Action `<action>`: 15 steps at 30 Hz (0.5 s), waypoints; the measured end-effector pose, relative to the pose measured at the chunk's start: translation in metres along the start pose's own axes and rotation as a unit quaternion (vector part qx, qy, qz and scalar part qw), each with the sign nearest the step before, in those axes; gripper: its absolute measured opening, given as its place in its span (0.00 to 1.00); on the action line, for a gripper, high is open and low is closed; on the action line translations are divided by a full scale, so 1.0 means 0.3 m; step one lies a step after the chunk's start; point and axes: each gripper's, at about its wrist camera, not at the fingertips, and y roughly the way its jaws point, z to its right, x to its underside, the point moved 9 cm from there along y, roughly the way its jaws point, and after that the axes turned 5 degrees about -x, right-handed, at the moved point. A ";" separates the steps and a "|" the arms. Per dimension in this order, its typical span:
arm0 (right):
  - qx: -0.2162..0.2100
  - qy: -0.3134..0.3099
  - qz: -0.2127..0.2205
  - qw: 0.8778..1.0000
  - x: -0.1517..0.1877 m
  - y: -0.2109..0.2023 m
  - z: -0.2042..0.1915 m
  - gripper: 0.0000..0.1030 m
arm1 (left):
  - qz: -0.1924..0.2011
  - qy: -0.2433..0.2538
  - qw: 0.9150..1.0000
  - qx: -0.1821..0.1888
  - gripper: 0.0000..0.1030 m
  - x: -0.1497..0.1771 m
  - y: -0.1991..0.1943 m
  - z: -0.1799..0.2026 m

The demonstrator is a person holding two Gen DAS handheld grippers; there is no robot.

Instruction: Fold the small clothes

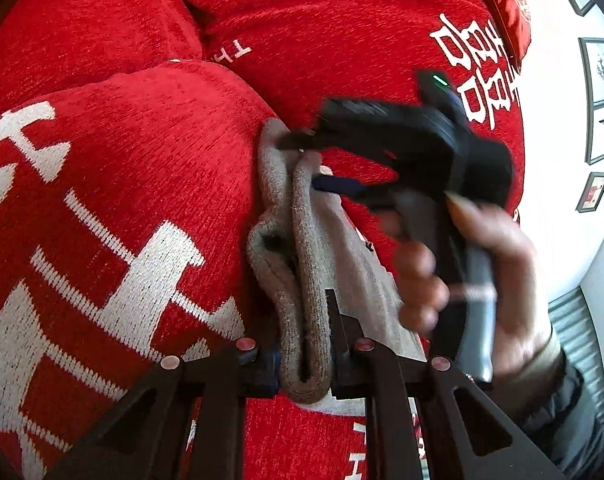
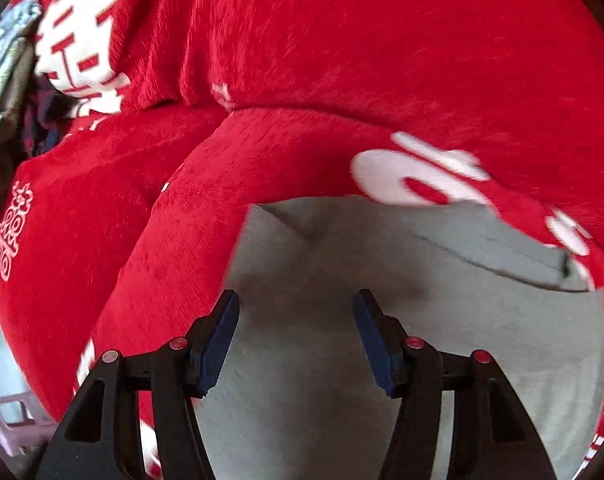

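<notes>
The small grey knitted garment (image 1: 302, 264), ribbed along its bunched edge and smooth where it spreads flat, lies on the red chenille sofa cover with white woven characters (image 1: 113, 168), in the dip beside a rounded seat cushion of that cover. One gathered fold of the garment stands up from the rest because the left tongs (image 1: 304, 364) are clenched on it, their pads pressing the doubled knit from both sides; held so, that end is likely pinned as an anchor while the other end is worked. Beyond the garment's far end, the right tongs (image 1: 308, 160) reach in from the side, carried by a person's hand (image 1: 474, 264) wrapped round the grey handle, with a dark sleeve cuff behind it. In the right wrist view these tongs (image 2: 295, 340) point steeply down over the flat grey cloth (image 2: 382, 320), released, jaws standing wide apart with nothing pressed between the blue pads (image 2: 217, 344); the spread probably readies them to take a fresh edge for the next fold. That view is smeared, so the cloth's seam detail is unclear. Past the sofa cover from the garment, a white wall with framed pictures (image 1: 602, 100) shows.
</notes>
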 end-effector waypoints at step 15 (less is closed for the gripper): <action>-0.030 -0.011 0.039 0.999 0.013 -0.092 0.011 0.12 | 0.014 0.037 0.999 -0.026 0.15 0.001 -0.015 0.051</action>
